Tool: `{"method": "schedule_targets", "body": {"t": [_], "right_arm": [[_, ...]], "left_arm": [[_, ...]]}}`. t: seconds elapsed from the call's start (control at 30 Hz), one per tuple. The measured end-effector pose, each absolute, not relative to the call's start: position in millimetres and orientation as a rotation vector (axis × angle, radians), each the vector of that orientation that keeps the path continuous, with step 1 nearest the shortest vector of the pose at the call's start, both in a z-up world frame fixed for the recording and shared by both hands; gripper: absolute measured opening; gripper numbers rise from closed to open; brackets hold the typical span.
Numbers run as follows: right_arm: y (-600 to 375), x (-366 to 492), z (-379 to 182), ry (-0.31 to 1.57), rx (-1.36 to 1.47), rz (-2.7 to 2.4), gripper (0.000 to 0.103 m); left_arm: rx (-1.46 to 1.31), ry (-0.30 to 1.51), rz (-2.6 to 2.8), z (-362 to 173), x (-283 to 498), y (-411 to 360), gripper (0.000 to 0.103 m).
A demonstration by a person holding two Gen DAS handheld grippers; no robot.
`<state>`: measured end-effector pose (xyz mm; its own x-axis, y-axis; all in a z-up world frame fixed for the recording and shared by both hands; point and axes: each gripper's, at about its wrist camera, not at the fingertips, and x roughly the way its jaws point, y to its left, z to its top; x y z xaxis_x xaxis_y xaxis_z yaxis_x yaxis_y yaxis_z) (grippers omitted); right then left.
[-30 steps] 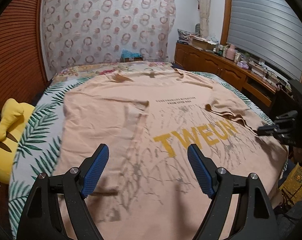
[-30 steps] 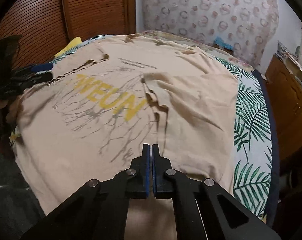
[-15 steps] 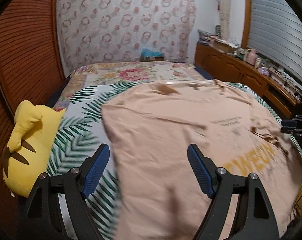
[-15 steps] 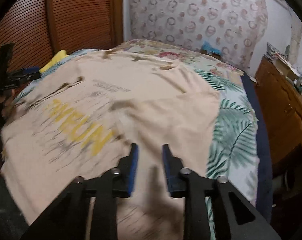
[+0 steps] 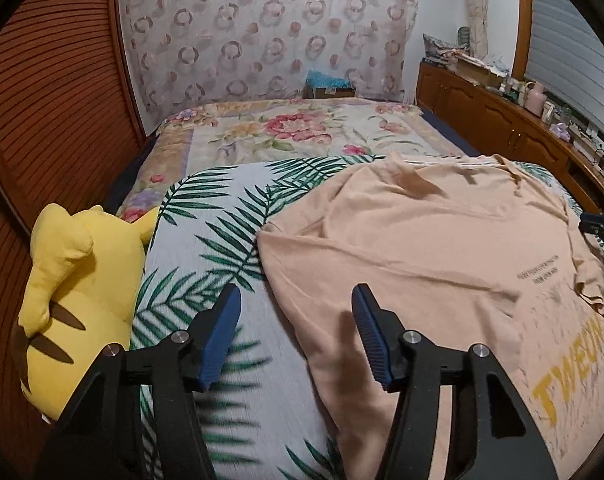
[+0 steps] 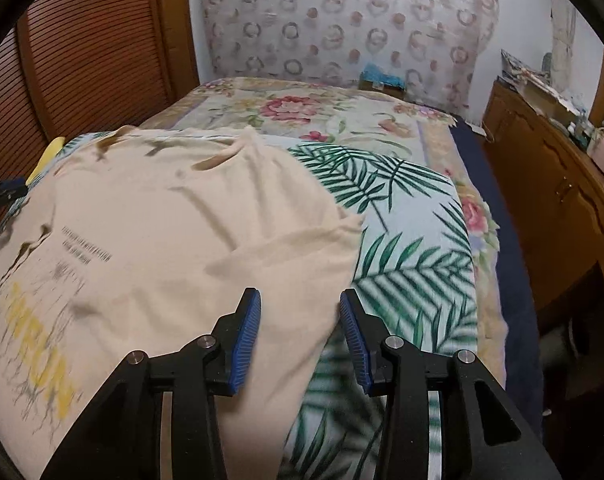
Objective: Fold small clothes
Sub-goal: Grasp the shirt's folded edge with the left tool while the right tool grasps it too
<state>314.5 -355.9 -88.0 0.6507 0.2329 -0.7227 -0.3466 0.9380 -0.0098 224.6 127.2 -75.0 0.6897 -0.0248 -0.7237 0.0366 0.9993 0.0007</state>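
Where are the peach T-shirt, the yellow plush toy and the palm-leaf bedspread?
peach T-shirt (image 5: 422,248), left wrist view, on its plain chest area.
yellow plush toy (image 5: 89,280), left wrist view, on its body.
palm-leaf bedspread (image 6: 414,240), right wrist view, on bare cloth beside the shirt.

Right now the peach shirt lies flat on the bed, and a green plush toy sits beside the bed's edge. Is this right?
Not quite: the plush toy is yellow, not green, as the left wrist view shows. The shirt does lie flat on the bed.
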Motion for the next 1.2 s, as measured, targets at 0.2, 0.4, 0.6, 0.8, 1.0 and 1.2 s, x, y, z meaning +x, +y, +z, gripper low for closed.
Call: {"method": "schedule_targets", "body": {"t": [0.2, 0.4, 0.6, 0.8, 1.0, 1.2], "right_arm": [[-354, 351, -91, 0.806, -0.146, 0.331, 0.043], [-354, 363, -98, 0.782, -0.147, 0.326, 0.049], [-355, 360, -99, 0.786, -0.143, 0.319, 0.055], [-357, 363, -97, 0.791, -0.140, 0.311, 0.061], [-358, 363, -97, 0.791, -0.141, 0.312, 0.061], [-358, 364, -97, 0.790, -0.143, 0.313, 0.061]], "left_arm": [[0.017, 0.851, -0.037, -83, 252, 134, 0.058], [-0.022, 0.879, -0.058, -87, 266, 137, 0.058], [-0.015, 0.883, -0.064, -86, 269, 134, 0.058], [-0.009, 0.886, -0.074, -84, 273, 129, 0.058], [-0.004, 0.899, -0.100, -82, 282, 127, 0.041], [-0.012, 0.890, -0.085, -82, 285, 124, 0.039]]}}
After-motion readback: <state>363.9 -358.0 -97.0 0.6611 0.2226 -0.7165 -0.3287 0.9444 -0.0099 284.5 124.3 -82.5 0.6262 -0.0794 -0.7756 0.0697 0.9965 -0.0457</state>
